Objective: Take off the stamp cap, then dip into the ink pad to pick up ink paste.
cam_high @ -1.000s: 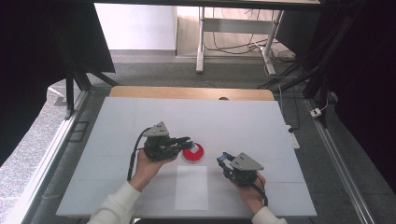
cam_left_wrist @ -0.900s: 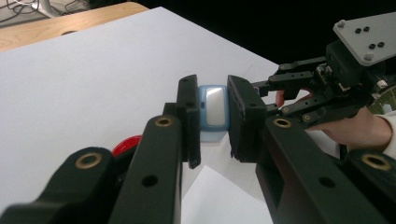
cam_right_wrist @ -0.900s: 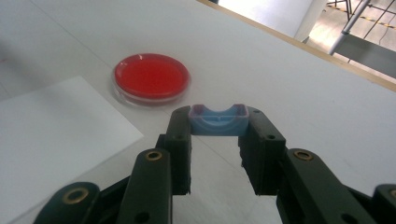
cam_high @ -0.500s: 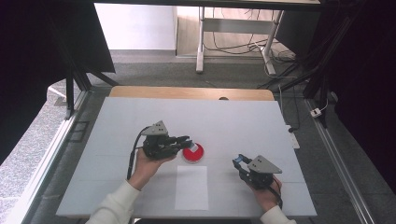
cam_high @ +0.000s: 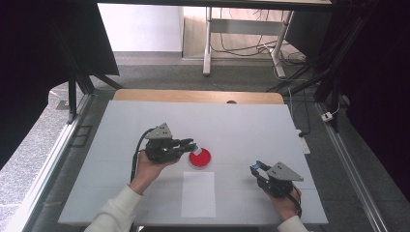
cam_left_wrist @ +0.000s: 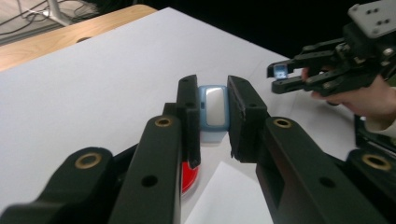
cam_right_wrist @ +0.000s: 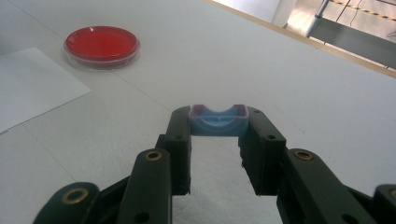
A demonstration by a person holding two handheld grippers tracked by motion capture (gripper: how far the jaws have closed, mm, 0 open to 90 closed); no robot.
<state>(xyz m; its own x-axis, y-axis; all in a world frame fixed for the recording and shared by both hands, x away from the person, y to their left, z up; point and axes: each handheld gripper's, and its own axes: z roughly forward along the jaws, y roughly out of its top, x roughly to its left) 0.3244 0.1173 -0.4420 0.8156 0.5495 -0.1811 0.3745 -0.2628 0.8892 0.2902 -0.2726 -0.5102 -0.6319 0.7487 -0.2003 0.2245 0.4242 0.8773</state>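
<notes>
A blue piece clamped in each of my grippers

My left gripper [cam_left_wrist: 213, 116] grips a blue-rimmed insert [cam_left_wrist: 213, 108] above the red dish [cam_high: 199, 158]; my right gripper [cam_right_wrist: 218, 128], near right, pinches a blue cap [cam_right_wrist: 218, 120]. No readable writing.

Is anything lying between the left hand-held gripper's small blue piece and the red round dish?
Nothing visible does: the left hand-held gripper holds the small blue piece right beside the red round dish, over bare white table.
</notes>
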